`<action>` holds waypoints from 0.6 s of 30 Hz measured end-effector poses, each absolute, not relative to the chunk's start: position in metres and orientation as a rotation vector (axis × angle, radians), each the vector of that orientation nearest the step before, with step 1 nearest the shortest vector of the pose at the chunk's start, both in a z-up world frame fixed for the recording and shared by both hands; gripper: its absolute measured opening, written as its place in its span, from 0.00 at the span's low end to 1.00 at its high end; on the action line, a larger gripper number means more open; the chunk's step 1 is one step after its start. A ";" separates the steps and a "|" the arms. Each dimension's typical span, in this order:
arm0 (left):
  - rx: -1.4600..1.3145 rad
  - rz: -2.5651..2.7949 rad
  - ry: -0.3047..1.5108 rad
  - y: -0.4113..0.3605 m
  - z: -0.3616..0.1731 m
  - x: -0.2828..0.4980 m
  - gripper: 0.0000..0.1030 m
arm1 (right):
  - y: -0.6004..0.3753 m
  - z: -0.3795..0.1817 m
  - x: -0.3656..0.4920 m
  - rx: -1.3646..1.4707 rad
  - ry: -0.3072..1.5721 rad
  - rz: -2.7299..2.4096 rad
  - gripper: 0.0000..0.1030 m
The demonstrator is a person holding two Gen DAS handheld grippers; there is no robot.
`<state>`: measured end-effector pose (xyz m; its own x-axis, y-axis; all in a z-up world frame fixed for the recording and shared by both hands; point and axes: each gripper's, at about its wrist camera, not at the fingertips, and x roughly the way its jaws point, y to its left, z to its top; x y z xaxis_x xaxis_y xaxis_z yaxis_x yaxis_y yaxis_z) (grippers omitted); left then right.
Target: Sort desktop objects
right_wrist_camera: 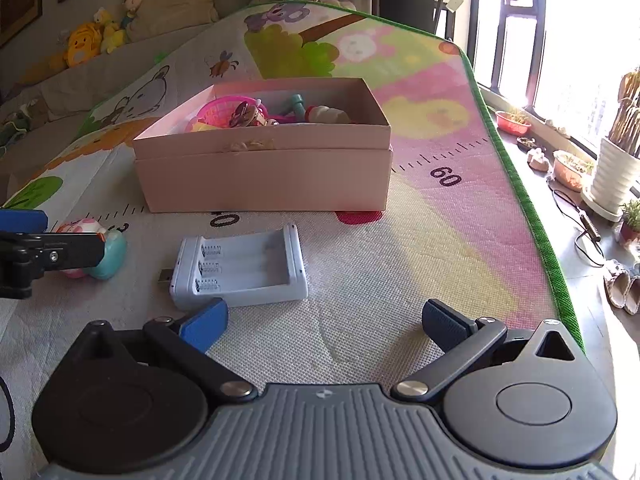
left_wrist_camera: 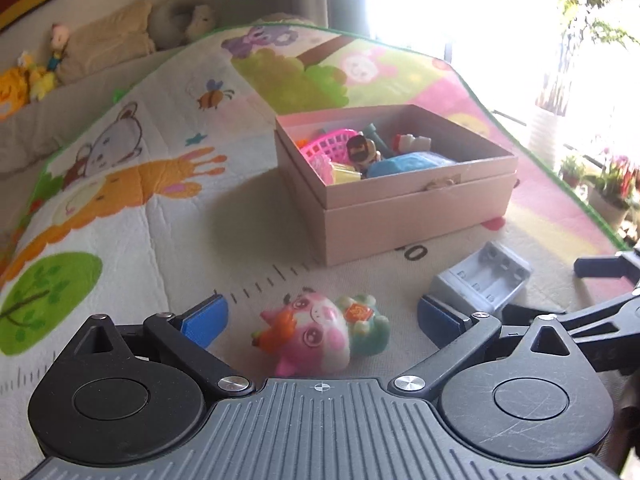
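While both grippers hover over the cartoon-print play mat (right_wrist_camera: 460, 240), neither holds anything. Left gripper (left_wrist_camera: 322, 322): blue pads spread wide, pink-and-white squishy animal toy (left_wrist_camera: 316, 334) lying on the mat between them, untouched. Right gripper (right_wrist_camera: 324, 326): jaws fully apart over bare mat, grey plastic battery charger (right_wrist_camera: 240, 268) just beyond its left pad, lower centre-left of frame. Pink cardboard box (right_wrist_camera: 264, 176) with small toys sits mid-frame behind both.

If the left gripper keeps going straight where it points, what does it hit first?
Likely the pink pig toy, lying between the open left gripper fingers; the box sits beyond. Depth is uncertain.
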<state>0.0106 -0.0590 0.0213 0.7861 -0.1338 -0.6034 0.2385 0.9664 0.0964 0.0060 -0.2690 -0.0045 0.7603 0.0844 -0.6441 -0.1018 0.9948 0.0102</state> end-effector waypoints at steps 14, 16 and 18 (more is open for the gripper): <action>0.179 -0.222 0.655 -0.047 0.019 0.004 0.71 | -0.268 0.001 0.008 -0.032 0.732 0.159 1.00; 0.185 -0.227 0.648 -0.044 0.021 -0.001 0.71 | -0.263 0.011 0.005 -0.054 0.709 0.197 1.00; 0.185 -0.231 0.651 -0.039 0.020 -0.005 0.70 | -0.256 0.020 0.005 -0.080 0.692 0.253 1.00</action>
<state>-0.0053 -0.0392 0.0204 0.7713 -0.1544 -0.6174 0.2695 0.9581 0.0972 0.0054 -0.2565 0.0199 0.7407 0.2041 -0.6401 -0.2568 0.9664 0.0110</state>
